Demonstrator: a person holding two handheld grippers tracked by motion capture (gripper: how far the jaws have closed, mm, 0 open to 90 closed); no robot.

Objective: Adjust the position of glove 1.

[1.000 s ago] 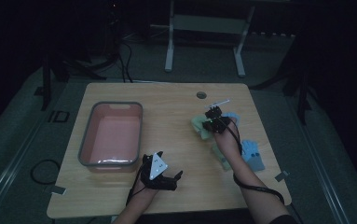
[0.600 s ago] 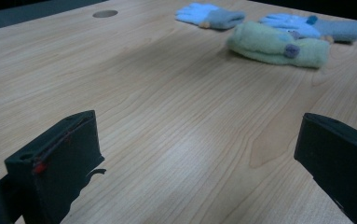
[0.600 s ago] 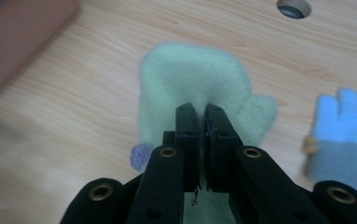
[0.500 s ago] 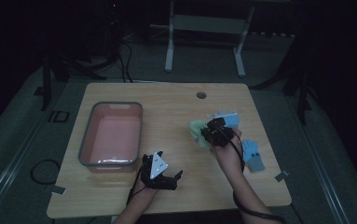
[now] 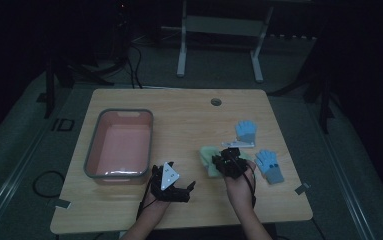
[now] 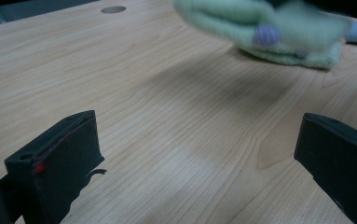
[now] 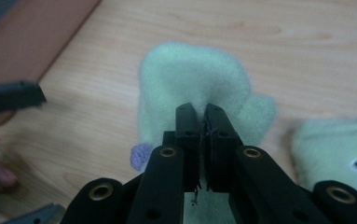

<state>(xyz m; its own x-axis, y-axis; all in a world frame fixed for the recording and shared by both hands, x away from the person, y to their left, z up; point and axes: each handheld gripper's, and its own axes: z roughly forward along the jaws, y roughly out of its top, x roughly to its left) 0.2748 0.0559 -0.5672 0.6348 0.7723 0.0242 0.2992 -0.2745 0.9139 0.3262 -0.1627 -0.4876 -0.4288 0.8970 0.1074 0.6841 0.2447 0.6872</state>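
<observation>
1. Near the table's middle, my right gripper (image 7: 202, 140) now pinches the fuzzy green mitten (image 7: 190, 79); it's been carried left from the blue gloves (image 5: 270, 166) toward the pink tub (image 5: 120, 145), probably its destination.
2. Left gripper (image 5: 171, 184) rests, jaws spread, on woodgrain table (image 6: 167, 116).

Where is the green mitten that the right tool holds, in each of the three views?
High view: green mitten at centre right of the table, just left of the right tool.
Left gripper view: top right, blurred, beyond the open left tool.
Right gripper view: centre, pinched between the jaws.
Shared landmark: the mitten's purple spot.
</observation>
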